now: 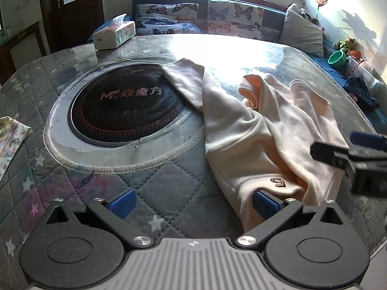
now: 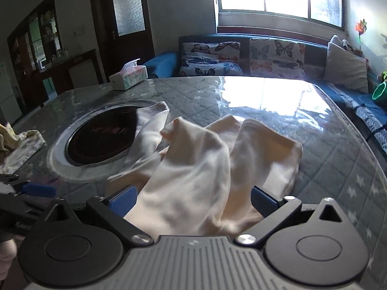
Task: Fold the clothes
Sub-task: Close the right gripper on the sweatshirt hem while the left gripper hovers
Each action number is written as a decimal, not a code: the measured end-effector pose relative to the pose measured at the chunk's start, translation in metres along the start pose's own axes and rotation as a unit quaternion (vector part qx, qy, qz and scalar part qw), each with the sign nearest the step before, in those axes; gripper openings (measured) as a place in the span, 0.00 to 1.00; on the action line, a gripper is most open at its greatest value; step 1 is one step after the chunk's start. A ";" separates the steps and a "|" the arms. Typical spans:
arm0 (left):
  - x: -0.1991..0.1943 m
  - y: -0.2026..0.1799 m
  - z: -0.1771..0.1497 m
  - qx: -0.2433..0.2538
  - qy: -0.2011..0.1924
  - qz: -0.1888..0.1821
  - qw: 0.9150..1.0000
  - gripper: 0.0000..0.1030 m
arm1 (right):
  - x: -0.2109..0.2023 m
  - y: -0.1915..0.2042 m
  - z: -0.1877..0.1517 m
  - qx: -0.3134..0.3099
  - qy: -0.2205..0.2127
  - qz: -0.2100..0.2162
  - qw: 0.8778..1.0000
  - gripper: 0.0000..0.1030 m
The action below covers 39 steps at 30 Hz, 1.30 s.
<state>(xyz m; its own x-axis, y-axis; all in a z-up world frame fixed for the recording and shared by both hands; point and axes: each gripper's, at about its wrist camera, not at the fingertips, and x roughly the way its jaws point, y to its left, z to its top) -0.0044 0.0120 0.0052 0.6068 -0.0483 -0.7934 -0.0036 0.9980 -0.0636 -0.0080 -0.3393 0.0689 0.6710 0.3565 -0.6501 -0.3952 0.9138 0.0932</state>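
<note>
A cream garment (image 1: 261, 130) with a small embroidered logo lies crumpled on the quilted table, one sleeve across the round black cooktop (image 1: 125, 111). My left gripper (image 1: 193, 203) is open low over the table, its right finger at the garment's near hem. My right gripper (image 2: 193, 201) is open, with the garment (image 2: 200, 169) bunched between its blue fingers. The right gripper also shows at the right edge of the left wrist view (image 1: 348, 149).
A tissue box (image 1: 113, 33) stands at the table's far left. A floral cloth (image 1: 9, 142) lies at the left edge. A sofa with butterfly cushions (image 1: 205, 19) runs behind the table. A green bowl (image 1: 337, 58) and toys sit at right.
</note>
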 end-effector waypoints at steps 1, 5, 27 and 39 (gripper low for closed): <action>0.002 0.001 0.001 0.000 0.001 0.000 1.000 1.00 | 0.005 -0.001 0.004 0.000 0.002 0.002 1.000 0.93; 0.010 0.003 0.007 -0.001 0.006 -0.002 1.000 1.00 | 0.024 -0.001 0.019 -0.001 0.004 0.008 1.000 0.91; 0.014 0.017 0.021 -0.007 0.003 -0.034 0.999 1.00 | 0.118 0.004 0.069 0.000 0.043 0.048 0.998 0.46; 0.013 0.017 0.030 -0.008 -0.006 -0.043 0.999 1.00 | 0.081 -0.025 0.067 0.037 -0.006 0.046 0.998 0.06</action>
<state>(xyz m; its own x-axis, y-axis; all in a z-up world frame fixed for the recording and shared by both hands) 0.0278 0.0292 0.0120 0.6153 -0.1333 -0.7770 0.0365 0.9894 -0.1408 0.0983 -0.3197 0.0643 0.6418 0.4415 -0.6271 -0.4083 0.8889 0.2079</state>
